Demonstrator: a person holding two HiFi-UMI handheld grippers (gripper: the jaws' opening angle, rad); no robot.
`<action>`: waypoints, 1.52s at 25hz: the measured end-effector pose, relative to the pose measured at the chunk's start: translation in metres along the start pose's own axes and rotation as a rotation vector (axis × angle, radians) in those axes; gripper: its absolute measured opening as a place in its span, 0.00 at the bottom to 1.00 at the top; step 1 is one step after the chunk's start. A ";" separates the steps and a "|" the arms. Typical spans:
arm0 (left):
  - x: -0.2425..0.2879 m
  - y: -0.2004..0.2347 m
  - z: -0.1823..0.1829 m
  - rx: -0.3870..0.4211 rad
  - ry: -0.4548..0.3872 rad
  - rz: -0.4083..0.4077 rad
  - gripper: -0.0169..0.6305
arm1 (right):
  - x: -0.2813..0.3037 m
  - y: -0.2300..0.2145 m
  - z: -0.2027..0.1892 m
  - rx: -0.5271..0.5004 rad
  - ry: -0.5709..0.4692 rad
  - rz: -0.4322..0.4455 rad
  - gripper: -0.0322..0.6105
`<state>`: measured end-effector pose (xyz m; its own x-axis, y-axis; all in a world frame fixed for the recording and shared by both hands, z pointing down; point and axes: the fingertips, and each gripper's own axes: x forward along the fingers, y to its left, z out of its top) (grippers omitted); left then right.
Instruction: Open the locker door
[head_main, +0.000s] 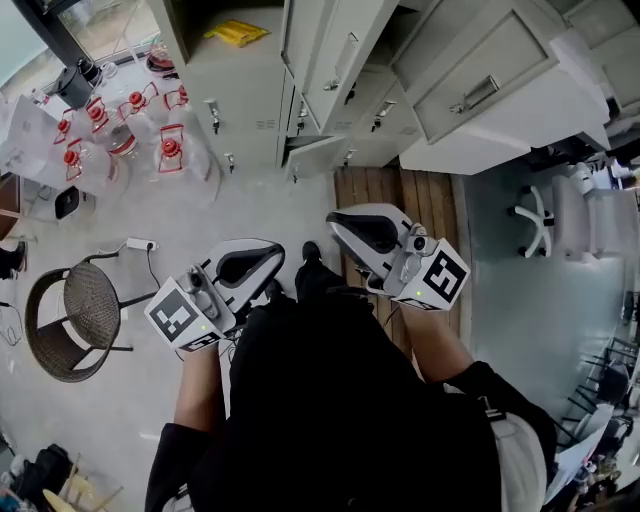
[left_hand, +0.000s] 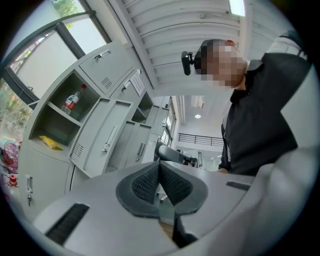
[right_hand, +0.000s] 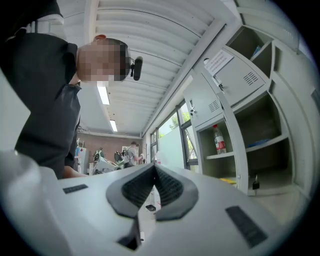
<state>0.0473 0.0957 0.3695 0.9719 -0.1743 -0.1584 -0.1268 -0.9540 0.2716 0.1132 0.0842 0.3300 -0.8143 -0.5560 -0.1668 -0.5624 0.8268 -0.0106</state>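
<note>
The grey locker bank (head_main: 250, 100) stands ahead, at the top of the head view. Several of its doors hang open, among them a tall door (head_main: 340, 50) and a wide one (head_main: 490, 80). An open compartment holds a yellow packet (head_main: 237, 32). My left gripper (head_main: 245, 265) and right gripper (head_main: 365, 230) are held close to my body, well short of the lockers, both shut on nothing. In the left gripper view the left gripper (left_hand: 159, 165) points up past an open door (left_hand: 102, 137) and a shelved bottle (left_hand: 72, 101). The right gripper (right_hand: 154, 167) also points upward, beside a bottle (right_hand: 218, 140).
Several water jugs with red caps (head_main: 110, 140) crowd the floor left of the lockers. A wicker chair (head_main: 80, 315) and a power strip (head_main: 140, 244) lie to my left. A white office chair (head_main: 535, 215) stands at the right. Wooden flooring (head_main: 400, 200) runs to the lockers.
</note>
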 end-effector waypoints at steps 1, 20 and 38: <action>-0.002 -0.006 -0.002 -0.004 -0.004 -0.003 0.05 | -0.002 0.007 -0.002 0.004 0.010 0.004 0.07; 0.028 -0.145 -0.061 -0.087 0.005 0.024 0.05 | -0.132 0.118 -0.032 0.157 0.063 0.050 0.07; 0.060 -0.226 -0.075 -0.061 0.037 -0.033 0.05 | -0.204 0.157 -0.011 0.092 0.045 0.006 0.07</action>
<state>0.1487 0.3188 0.3699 0.9822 -0.1327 -0.1330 -0.0834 -0.9424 0.3241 0.1894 0.3266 0.3727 -0.8245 -0.5525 -0.1225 -0.5436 0.8333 -0.1004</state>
